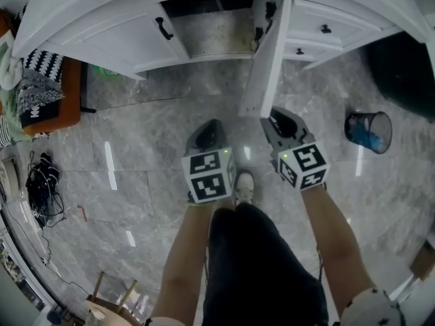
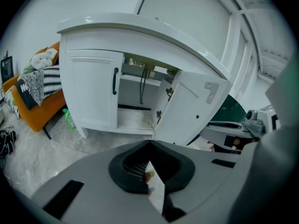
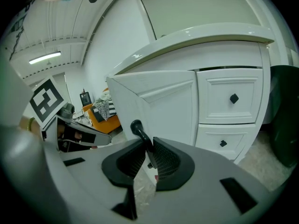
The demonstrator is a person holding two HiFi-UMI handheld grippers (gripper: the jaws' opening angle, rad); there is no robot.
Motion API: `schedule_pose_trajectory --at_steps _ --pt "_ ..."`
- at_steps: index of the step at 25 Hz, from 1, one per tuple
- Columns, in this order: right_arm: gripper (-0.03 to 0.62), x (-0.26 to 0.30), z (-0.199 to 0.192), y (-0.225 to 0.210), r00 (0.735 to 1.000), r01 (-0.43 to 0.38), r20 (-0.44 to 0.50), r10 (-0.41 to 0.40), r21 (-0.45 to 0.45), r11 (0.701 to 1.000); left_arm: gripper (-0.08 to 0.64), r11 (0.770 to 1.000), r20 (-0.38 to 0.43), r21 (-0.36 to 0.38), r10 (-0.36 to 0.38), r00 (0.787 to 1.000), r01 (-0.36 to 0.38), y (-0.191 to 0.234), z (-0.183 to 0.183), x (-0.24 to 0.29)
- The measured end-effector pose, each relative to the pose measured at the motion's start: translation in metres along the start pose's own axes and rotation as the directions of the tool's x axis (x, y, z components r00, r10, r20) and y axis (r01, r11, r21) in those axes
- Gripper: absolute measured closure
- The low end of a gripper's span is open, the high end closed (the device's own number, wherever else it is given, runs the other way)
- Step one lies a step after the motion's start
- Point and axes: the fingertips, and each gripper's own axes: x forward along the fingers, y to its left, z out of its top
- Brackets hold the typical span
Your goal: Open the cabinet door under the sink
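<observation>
The cabinet door (image 1: 266, 60) is found standing well out from the cabinet opening (image 1: 211, 32), its black handle (image 3: 139, 129) pinched by the right hand-held gripper (image 3: 148, 149), the left hand-held gripper (image 2: 150, 146) pressed together empty; the pull is best kept along the hinge arc.

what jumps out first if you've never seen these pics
The door of the white cabinet stands swung out toward the person, in the middle of the head view. The right gripper is clamped on its black handle; the left gripper hangs shut and empty beside it.
</observation>
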Motion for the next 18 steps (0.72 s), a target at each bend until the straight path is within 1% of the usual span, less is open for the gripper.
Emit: schedule_pose_trajectory --at_steps 7,11,18 --pt "0.541 -0.017 -0.008 -0.021 0.999 0.044 -0.001 -0.044 0.028 0.999 0.557 1.000 -0.006 0.015 -0.013 1.000 0.013 -0.018 -0.002 0.004" --pt "0.542 -0.026 -0.011 -0.034 0.997 0.072 -0.003 -0.072 0.028 0.997 0.557 0.999 -0.007 0.023 -0.023 1.000 0.024 -0.028 -0.002 0.005" --pt "0.548 -0.044 -0.016 -0.063 0.990 0.143 -0.001 -0.143 0.059 0.988 0.557 0.998 -0.020 0.042 -0.046 0.999 0.047 -0.046 -0.003 0.010"
